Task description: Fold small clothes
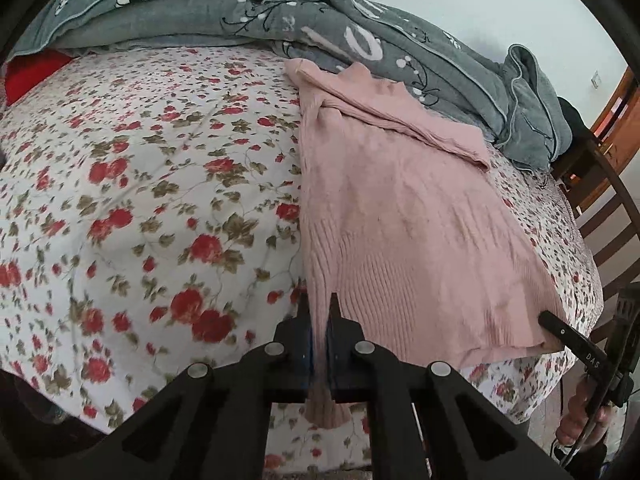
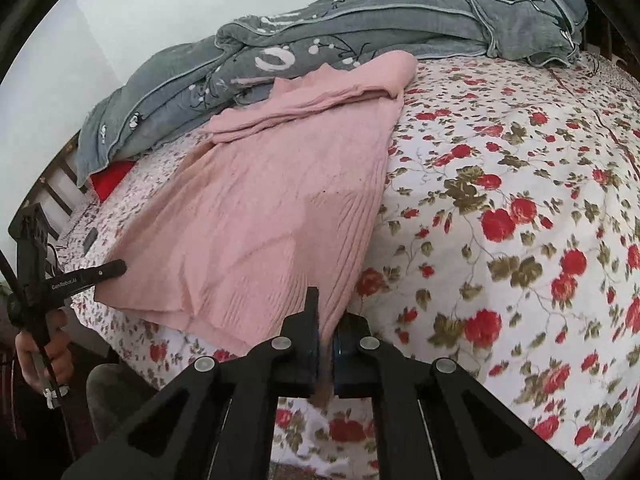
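Left gripper (image 1: 319, 312) clamped tight on the pink sweater (image 1: 400, 216) at 1 hem corner, knit bunched between the jaws and poking out below. Right gripper (image 2: 326, 320) likewise closed on the other hem corner of the same sweater. Sweater lies flat on the floral bedsheet (image 1: 140, 200), hem at the near bed edge, 1 sleeve folded across its upper part, top end touching the grey quilt (image 1: 360, 28). Red item (image 1: 32, 72) peeks from under the quilt. Wooden bed frame (image 1: 608, 208) at the side.
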